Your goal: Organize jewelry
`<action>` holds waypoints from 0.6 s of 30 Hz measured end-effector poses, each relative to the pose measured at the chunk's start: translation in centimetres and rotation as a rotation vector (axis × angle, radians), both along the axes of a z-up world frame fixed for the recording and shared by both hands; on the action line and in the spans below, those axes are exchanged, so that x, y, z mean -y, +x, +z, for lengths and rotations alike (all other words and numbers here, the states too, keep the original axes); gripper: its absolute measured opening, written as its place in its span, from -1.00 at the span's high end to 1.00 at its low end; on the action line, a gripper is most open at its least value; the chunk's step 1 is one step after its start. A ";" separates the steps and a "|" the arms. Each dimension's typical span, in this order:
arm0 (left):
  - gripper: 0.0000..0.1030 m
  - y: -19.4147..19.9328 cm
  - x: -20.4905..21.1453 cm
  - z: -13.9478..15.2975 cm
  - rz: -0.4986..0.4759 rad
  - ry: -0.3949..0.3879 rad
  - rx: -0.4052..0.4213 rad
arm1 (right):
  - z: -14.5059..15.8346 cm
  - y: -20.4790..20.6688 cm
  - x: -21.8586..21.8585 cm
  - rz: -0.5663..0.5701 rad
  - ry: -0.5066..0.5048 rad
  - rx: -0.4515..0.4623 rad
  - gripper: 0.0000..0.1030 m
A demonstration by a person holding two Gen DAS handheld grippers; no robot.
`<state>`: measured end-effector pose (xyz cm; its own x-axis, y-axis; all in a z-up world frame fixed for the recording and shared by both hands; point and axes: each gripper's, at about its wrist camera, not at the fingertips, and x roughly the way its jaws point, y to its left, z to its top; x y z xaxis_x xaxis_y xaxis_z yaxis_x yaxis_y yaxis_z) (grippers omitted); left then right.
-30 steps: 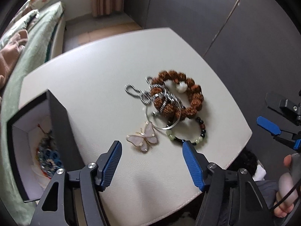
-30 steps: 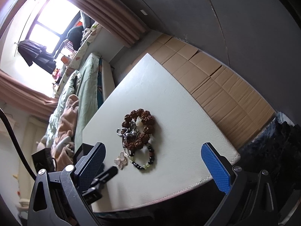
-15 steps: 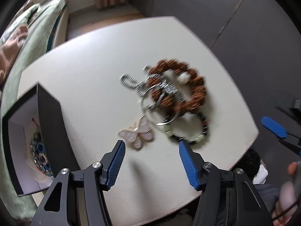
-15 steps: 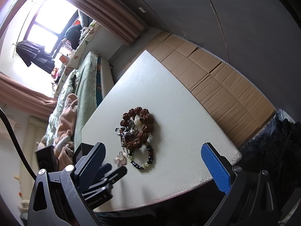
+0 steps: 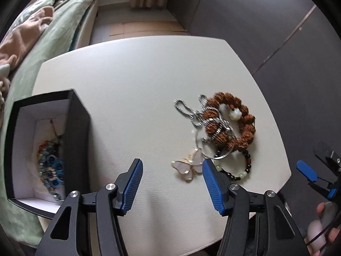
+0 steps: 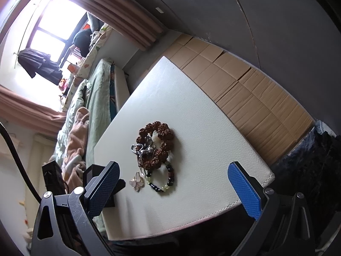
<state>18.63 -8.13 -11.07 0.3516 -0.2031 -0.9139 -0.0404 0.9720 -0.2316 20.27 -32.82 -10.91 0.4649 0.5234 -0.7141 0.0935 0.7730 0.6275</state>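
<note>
A heap of jewelry lies on the white table [image 5: 132, 81]: a brown bead bracelet [image 5: 236, 123], a silver chain [image 5: 187, 111], a silver bangle [image 5: 215, 151], a dark and green bead bracelet [image 5: 236, 171] and a pink butterfly piece [image 5: 188, 166]. A black box [image 5: 78, 128] at the left holds blue beaded jewelry [image 5: 51, 168]. My left gripper [image 5: 172, 183] is open and empty, just in front of the butterfly. My right gripper [image 6: 173, 188] is open and empty, off the table's near edge; the heap [image 6: 155, 149] lies ahead of it.
A bed with green bedding [image 5: 44, 25] runs along the table's left side. Flattened cardboard [image 6: 245, 89] covers the floor beyond the table. Dark walls [image 5: 277, 21] stand to the right. The right gripper also shows at the left wrist view's right edge [image 5: 315, 177].
My left gripper has swung left and closer to the table, so the heap now sits to its right and the butterfly lies near its right finger. The right gripper has hardly moved.
</note>
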 end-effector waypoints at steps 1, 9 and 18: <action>-0.16 0.0 0.7 -0.3 -0.012 0.006 -0.009 | 0.0 0.0 -0.1 0.002 0.000 0.000 -1.00; -0.16 0.2 3.3 -1.5 -0.058 0.040 -0.035 | -0.1 0.1 -0.3 0.006 -0.004 -0.007 -1.00; -0.12 1.6 4.3 -1.8 -0.095 0.106 -0.004 | -0.4 0.4 0.0 0.011 -0.002 -0.016 -1.00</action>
<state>20.26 -12.43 -12.85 0.3317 -0.1378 -0.9333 0.0522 0.9904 -0.1277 20.64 -32.78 -11.31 0.4478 0.5268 -0.7225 0.0953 0.7753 0.6244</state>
